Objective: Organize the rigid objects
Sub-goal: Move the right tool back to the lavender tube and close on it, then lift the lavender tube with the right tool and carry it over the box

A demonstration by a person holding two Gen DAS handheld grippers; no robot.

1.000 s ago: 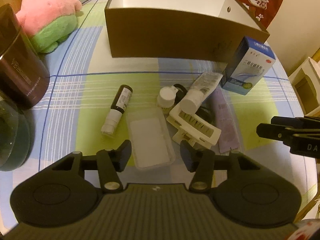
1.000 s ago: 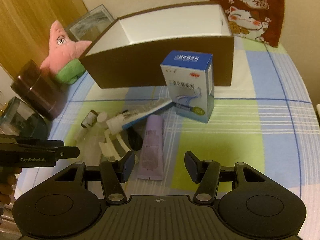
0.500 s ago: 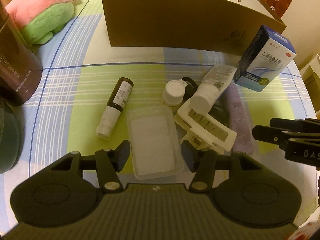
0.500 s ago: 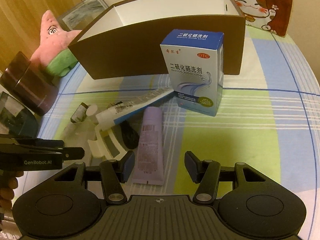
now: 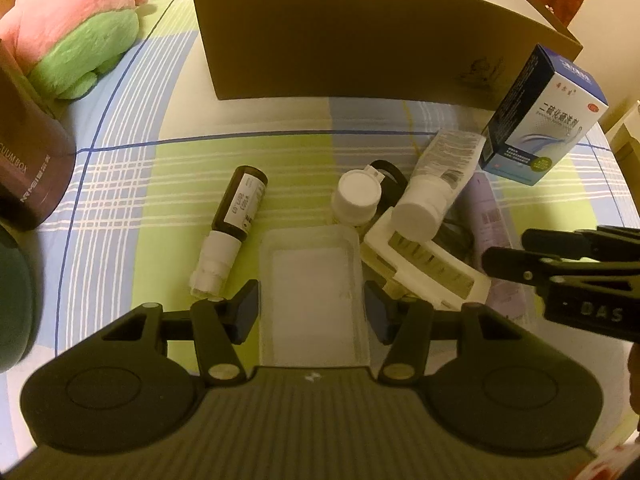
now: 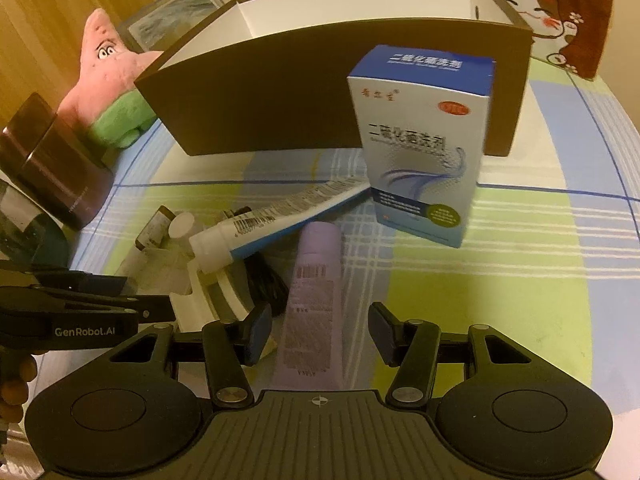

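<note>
A clear flat plastic case (image 5: pixel 312 280) lies on the checked cloth between the fingers of my left gripper (image 5: pixel 312 312). Its pads stand close beside the case's long sides, open. Around the case lie a brown dropper bottle (image 5: pixel 234 224), a small white-capped bottle (image 5: pixel 356 196), a white tube (image 5: pixel 436 184) and a white toothed clip (image 5: pixel 428 268). My right gripper (image 6: pixel 320 334) is low over a purple tube (image 6: pixel 316 300). Its jaws are closing, with gaps on both sides of the tube. A blue-and-white carton (image 6: pixel 424 140) stands before the brown box (image 6: pixel 280 112).
A pink and green plush (image 5: pixel 76 28) and a dark brown canister (image 5: pixel 28 160) stand at the left. A red cat-print cloth (image 6: pixel 552 8) hangs behind the box. The right gripper (image 5: pixel 504 250) reaches in beside the clip, and the left gripper (image 6: pixel 148 294) shows at the right view's left edge.
Both grippers have sunk toward the table. The left one now has the clear case between its fingers, and the right one has come down over the purple tube.
</note>
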